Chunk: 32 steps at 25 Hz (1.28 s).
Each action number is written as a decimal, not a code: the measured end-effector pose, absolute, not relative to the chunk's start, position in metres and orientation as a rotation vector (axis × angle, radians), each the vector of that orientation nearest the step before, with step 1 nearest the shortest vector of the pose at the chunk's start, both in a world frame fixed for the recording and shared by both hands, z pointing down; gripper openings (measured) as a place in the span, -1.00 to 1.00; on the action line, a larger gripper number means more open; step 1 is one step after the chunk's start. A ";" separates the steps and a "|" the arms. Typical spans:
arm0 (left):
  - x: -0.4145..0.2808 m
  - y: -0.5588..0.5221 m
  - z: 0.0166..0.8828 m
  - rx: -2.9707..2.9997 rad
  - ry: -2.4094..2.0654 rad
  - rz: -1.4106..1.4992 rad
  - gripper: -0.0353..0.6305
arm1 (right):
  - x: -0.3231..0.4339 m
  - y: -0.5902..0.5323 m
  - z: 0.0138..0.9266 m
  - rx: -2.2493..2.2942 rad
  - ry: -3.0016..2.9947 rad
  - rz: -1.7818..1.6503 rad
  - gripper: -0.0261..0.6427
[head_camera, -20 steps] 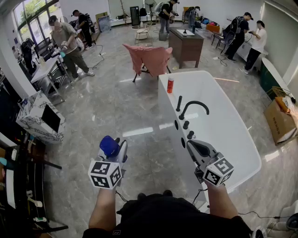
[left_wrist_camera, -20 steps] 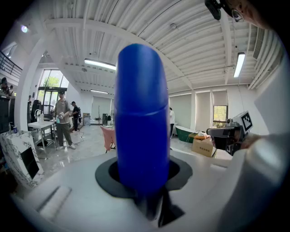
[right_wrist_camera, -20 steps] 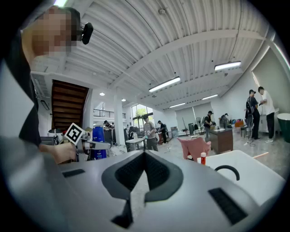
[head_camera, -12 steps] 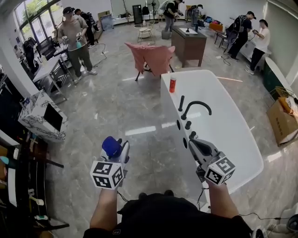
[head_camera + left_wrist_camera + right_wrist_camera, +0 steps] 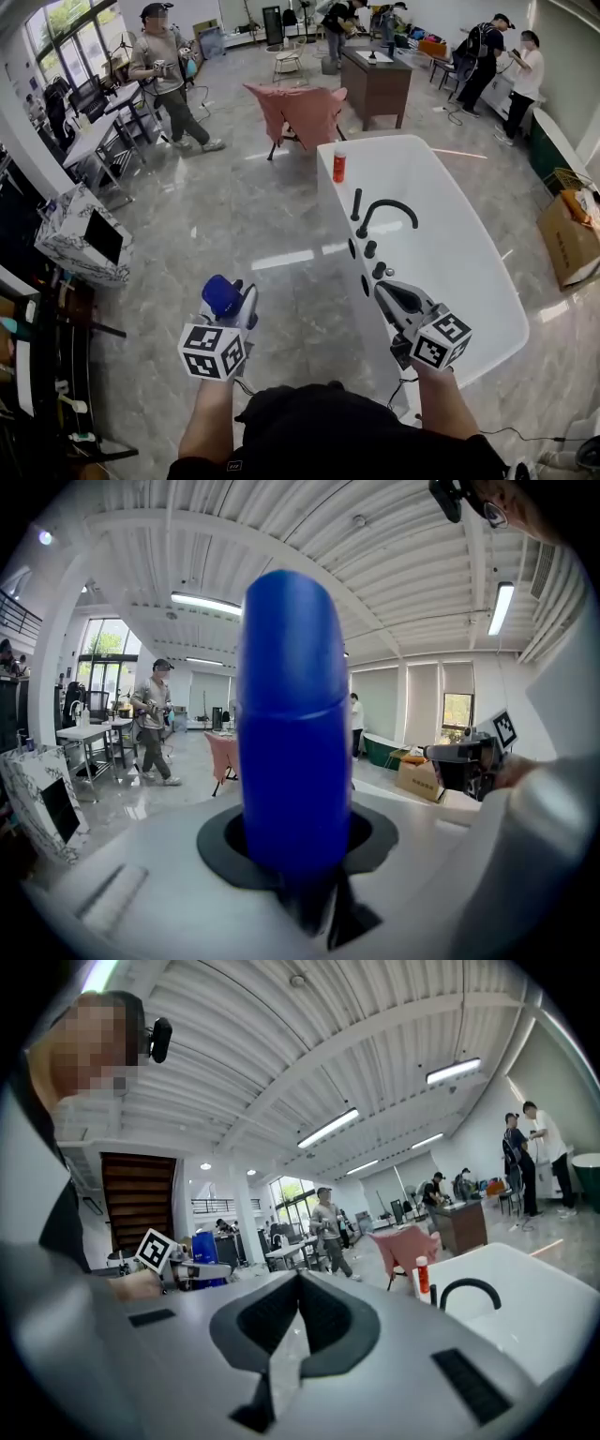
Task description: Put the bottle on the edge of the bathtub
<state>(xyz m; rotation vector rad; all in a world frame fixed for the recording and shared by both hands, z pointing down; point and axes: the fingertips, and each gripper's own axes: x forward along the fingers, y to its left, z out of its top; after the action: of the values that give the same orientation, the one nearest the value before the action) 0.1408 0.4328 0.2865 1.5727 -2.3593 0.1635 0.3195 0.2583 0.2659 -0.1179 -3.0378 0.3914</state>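
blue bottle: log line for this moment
left hand-held gripper: shut on blue bottle | right hand-held gripper: shut, empty | bathtub edge: bottle not yet on it

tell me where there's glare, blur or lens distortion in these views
Head view: window light streaks glare across the glossy grey tiled floor. Left gripper view: heavy fisheye, the tall blue plastic bottle looms soft-edged. Right gripper view: white ceiling beams bow, corners vignetted black.

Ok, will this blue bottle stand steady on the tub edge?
Probably tippy: the blue bottle looks tall and slim, and the tub edge is narrow. Its smooth round sides would likely roll if it falls. It seems stiff in the left gripper.
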 end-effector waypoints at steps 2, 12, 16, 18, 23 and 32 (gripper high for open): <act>0.145 0.429 0.290 1.565 -2.353 0.158 -0.54 | 0.326 0.252 0.270 -0.112 -3.031 0.415 -0.89; 0.134 0.404 0.304 1.558 -2.316 0.144 -0.54 | 0.312 0.232 0.298 -0.134 -2.948 0.504 -0.89; 0.106 0.390 0.312 1.548 -2.309 0.129 -0.54 | 0.285 0.224 0.304 -0.154 -2.923 0.504 -0.89; 0.087 0.381 0.317 1.546 -2.308 0.128 -0.54 | 0.268 0.215 0.309 -0.144 -2.909 0.498 -0.89; 0.032 0.354 0.324 1.557 -2.291 0.126 -0.54 | 0.218 0.189 0.306 -0.102 -2.898 0.486 -0.89; -0.050 0.311 0.328 1.606 -2.230 0.129 -0.54 | 0.122 0.165 0.301 -0.093 -2.862 0.478 -0.89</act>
<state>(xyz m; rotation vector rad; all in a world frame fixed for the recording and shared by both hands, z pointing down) -0.0504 0.3114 0.3282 1.6060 -2.2298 0.1286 0.1220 0.1646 0.3015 -0.0933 -2.8623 0.4780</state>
